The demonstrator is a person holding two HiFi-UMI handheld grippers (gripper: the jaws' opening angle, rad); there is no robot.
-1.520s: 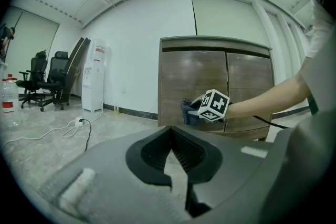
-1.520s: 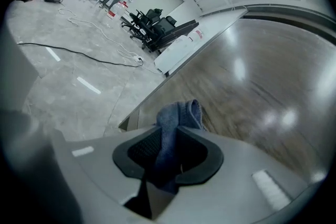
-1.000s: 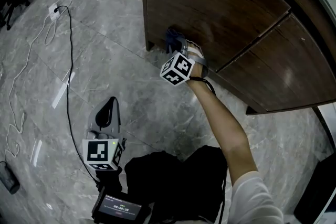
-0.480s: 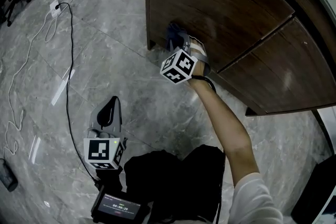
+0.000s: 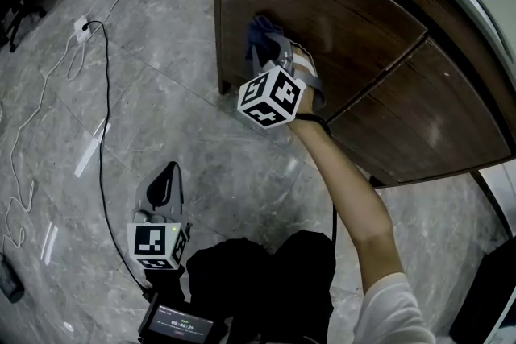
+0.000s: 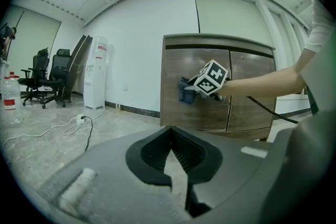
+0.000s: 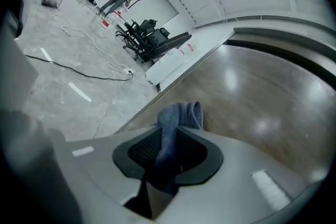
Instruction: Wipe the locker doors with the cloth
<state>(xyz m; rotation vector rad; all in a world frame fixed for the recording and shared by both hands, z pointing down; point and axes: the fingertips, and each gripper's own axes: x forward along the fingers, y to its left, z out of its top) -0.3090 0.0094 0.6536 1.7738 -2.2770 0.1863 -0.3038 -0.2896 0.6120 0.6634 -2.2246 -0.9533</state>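
Mid-wipe: right tool (image 5: 268, 48) clamps the cloth (image 5: 260, 28) against the locker door (image 5: 347, 20) just ahead, left tool (image 5: 167, 173) closed, empty; next stroke likely needs steady pressure across the panel.

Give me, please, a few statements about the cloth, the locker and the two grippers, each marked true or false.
1. The right gripper has its jaws shut on a blue cloth. True.
2. The cloth is at the locker's right-hand door. False: it is at the left door, near that door's outer edge.
3. The left gripper holds a second cloth. False: nothing is between its jaws, and it hangs low over the floor, away from the locker.
4. A black cable lies across the floor. True.
5. One locker door stands open. False: both doors are closed.
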